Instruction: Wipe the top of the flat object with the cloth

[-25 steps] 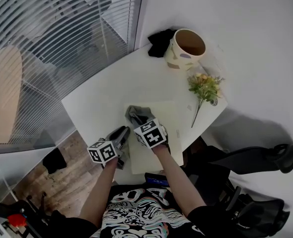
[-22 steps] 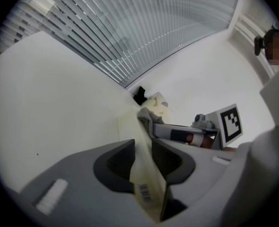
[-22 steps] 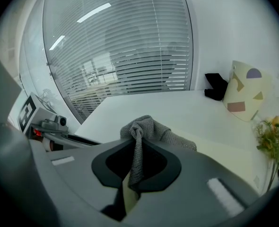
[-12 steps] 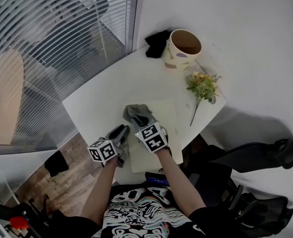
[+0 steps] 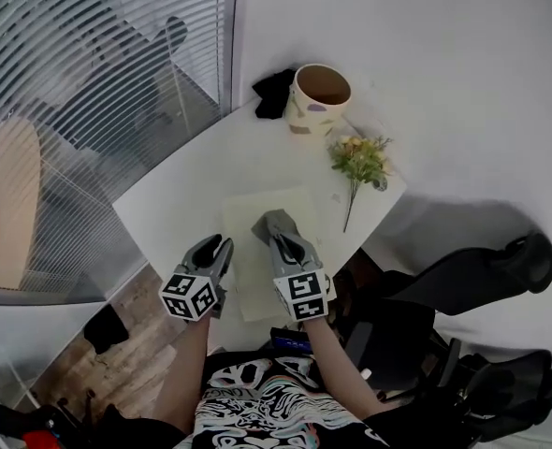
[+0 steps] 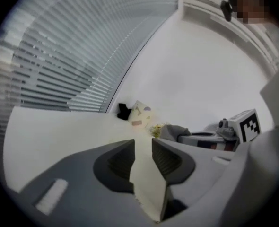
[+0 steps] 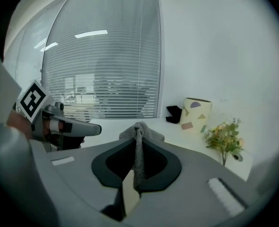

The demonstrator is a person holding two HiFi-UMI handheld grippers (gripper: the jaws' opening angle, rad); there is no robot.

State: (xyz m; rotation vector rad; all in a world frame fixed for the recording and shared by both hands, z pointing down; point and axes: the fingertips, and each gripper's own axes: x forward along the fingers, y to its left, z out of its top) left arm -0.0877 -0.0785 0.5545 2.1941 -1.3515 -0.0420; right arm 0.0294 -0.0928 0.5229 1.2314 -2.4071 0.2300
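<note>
**Head view.** A pale flat object [image 5: 253, 279] lies at the near edge of a white table [image 5: 187, 190]. The right gripper [image 5: 283, 242] has its jaws pressed onto a grey cloth [image 5: 272, 223], which rests on the far half of the flat object. The left gripper [image 5: 216, 248] sits at the flat object's left edge, jaws slightly apart with nothing pinched. At the table's far end stands a patterned pot [image 5: 315, 101]. A black item [image 5: 273, 92] lies just left of it and a flower sprig [image 5: 358, 157] lies nearer.
</note>
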